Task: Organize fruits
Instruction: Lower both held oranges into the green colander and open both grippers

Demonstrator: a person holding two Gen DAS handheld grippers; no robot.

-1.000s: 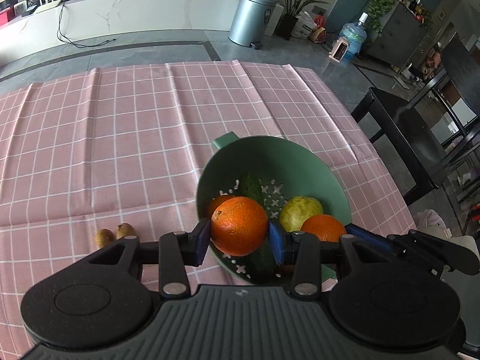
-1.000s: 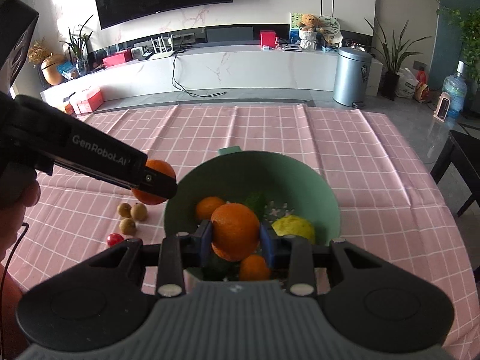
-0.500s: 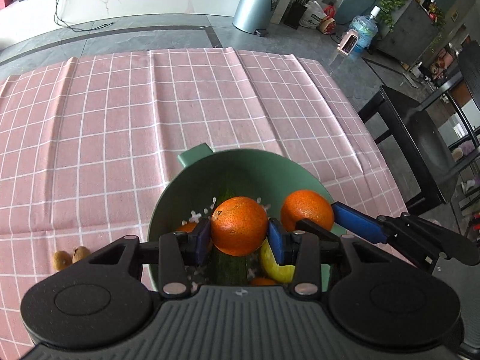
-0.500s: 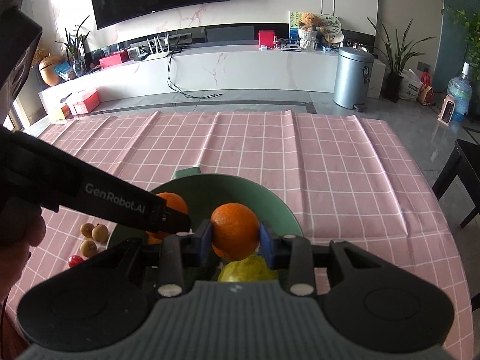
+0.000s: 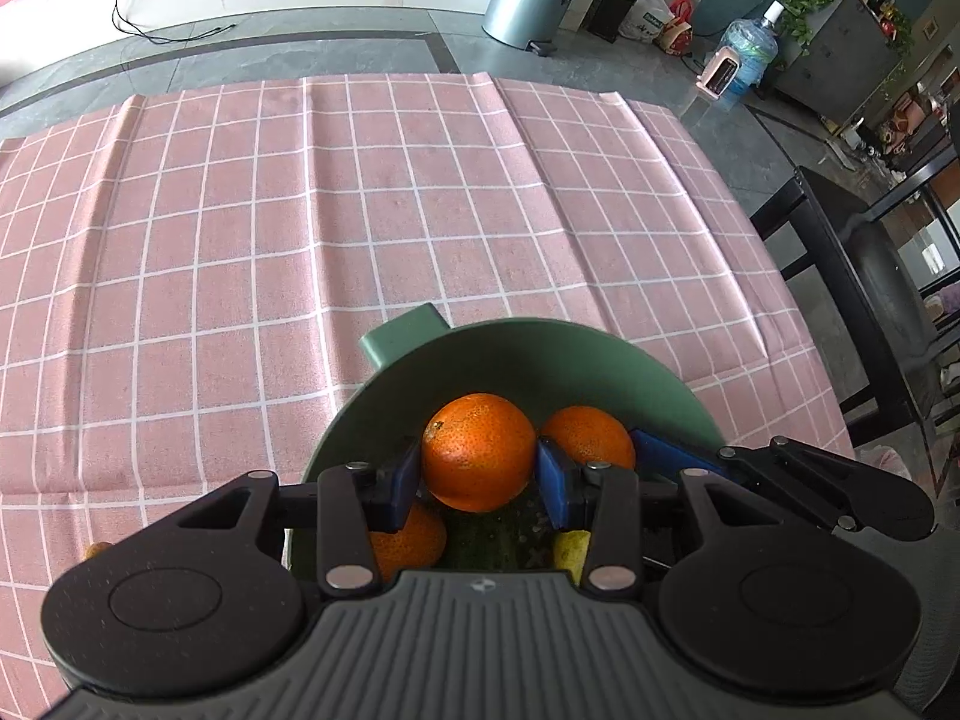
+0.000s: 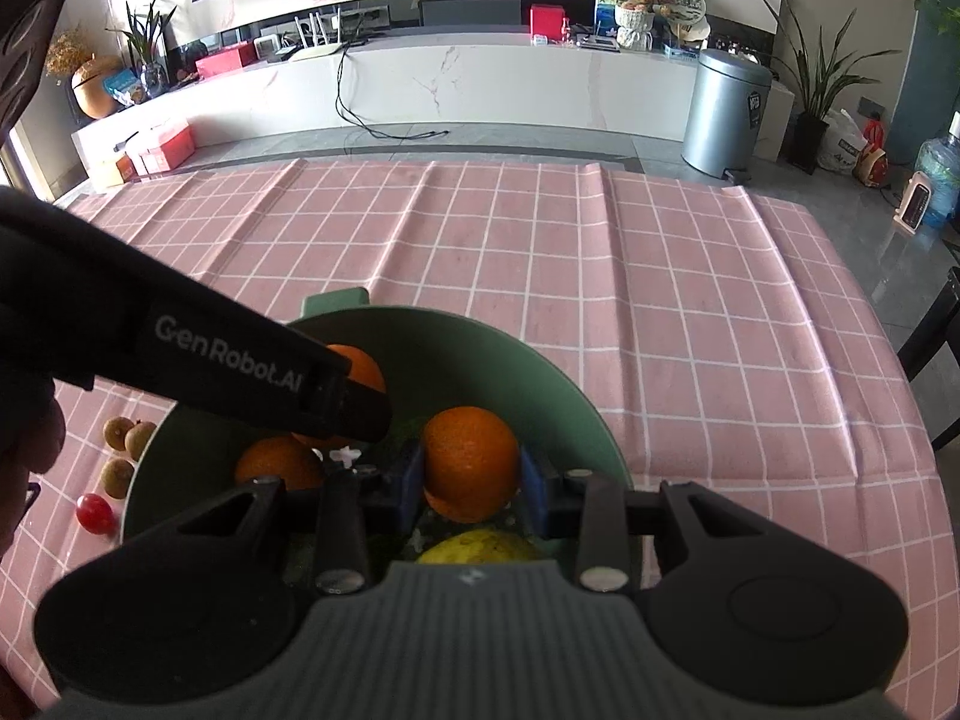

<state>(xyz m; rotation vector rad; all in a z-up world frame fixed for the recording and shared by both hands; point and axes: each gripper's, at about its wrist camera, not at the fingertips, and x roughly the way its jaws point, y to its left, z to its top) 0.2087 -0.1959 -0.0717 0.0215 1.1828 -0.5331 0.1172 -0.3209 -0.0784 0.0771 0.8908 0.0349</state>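
A green colander bowl (image 5: 528,348) (image 6: 480,342) stands on the pink checked tablecloth. My left gripper (image 5: 478,474) is shut on an orange (image 5: 478,450) and holds it over the bowl. My right gripper (image 6: 471,480) is shut on another orange (image 6: 471,462), also over the bowl; that orange shows in the left wrist view (image 5: 591,438) too. In the bowl lie a further orange (image 6: 276,468) (image 5: 414,540), a yellow-green fruit (image 6: 480,546) and something dark green. The left gripper's body (image 6: 240,366) crosses the right wrist view.
Several small brown fruits (image 6: 123,441) and a red cherry tomato (image 6: 95,513) lie on the cloth left of the bowl. The table's right edge (image 5: 798,300) has a dark chair (image 5: 870,300) beside it. A steel bin (image 6: 729,108) stands on the floor beyond.
Both grippers have moved forward over the bowl with their oranges still held. The bowl now sits lower and closer in both views.
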